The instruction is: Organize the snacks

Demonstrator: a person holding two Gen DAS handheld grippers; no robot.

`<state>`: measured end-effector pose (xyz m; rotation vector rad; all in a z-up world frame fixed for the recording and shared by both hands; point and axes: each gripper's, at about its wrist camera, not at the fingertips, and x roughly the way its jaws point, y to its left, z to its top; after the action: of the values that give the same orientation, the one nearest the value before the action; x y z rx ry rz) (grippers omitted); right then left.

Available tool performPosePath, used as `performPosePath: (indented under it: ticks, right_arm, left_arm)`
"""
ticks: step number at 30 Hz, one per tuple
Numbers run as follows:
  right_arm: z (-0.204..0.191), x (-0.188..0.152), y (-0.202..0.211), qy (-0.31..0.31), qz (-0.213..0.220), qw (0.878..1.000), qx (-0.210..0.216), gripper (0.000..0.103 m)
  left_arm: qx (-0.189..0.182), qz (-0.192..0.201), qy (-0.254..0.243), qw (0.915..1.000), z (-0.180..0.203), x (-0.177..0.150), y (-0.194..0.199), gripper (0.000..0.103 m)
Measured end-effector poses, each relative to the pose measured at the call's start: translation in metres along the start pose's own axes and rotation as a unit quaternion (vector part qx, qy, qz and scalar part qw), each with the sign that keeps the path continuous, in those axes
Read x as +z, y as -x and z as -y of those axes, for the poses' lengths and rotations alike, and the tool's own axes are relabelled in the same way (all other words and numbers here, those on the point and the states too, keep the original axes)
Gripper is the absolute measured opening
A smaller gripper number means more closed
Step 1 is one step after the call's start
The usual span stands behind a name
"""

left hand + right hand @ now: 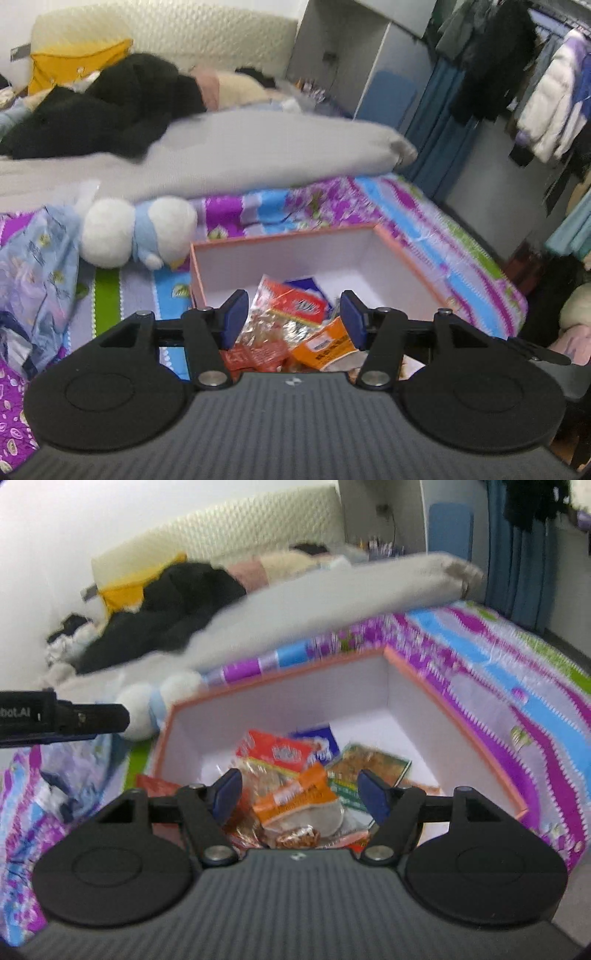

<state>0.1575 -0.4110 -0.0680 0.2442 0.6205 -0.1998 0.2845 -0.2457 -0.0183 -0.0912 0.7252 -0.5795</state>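
Observation:
A pink-rimmed box [280, 254] with white inner walls sits on the bed and holds several snack packets. It also shows in the right wrist view [454, 720]. A red packet [299, 302], an orange packet [325, 347] and a blue packet [306, 286] lie in it. In the right wrist view I see the red packet [277, 751], the orange packet [295, 797], a green packet [369, 771] and the blue packet [317, 740]. My left gripper [293, 319] is open and empty above the packets. My right gripper [299, 794] is open and empty above them too.
A white and blue plush toy [136, 230] lies left of the box. A crumpled blue plastic bag [40, 266] lies at the far left. A grey duvet [240, 155] and dark clothes [99, 107] lie behind. The left gripper's body [62, 718] shows at the left edge.

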Motion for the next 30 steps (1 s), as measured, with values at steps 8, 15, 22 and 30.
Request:
performPosePath:
  ticks: [8, 15, 22, 30]
  right_arm:
    - [-0.024, 0.016, 0.08, 0.008, 0.073, 0.997, -0.004, 0.071]
    - [-0.049, 0.012, 0.136, 0.02, 0.122, 0.992, -0.001, 0.071]
    - [-0.058, -0.014, 0.173, 0.019, 0.134, 0.991, -0.001, 0.071]
    - [-0.064, -0.056, 0.194, 0.03, 0.127, 0.991, -0.018, 0.071]
  left_arm:
    - [-0.021, 0.05, -0.03, 0.9981, 0.016, 0.006, 0.084, 0.061]
    - [-0.021, 0.097, -0.041, 0.9942, 0.025, -0.009, 0.159, 0.084]
    - [-0.018, 0.113, -0.053, 0.992, 0.03, -0.045, 0.218, 0.1]
    - [-0.001, 0.108, -0.048, 0.993, 0.02, -0.09, 0.247, 0.102]
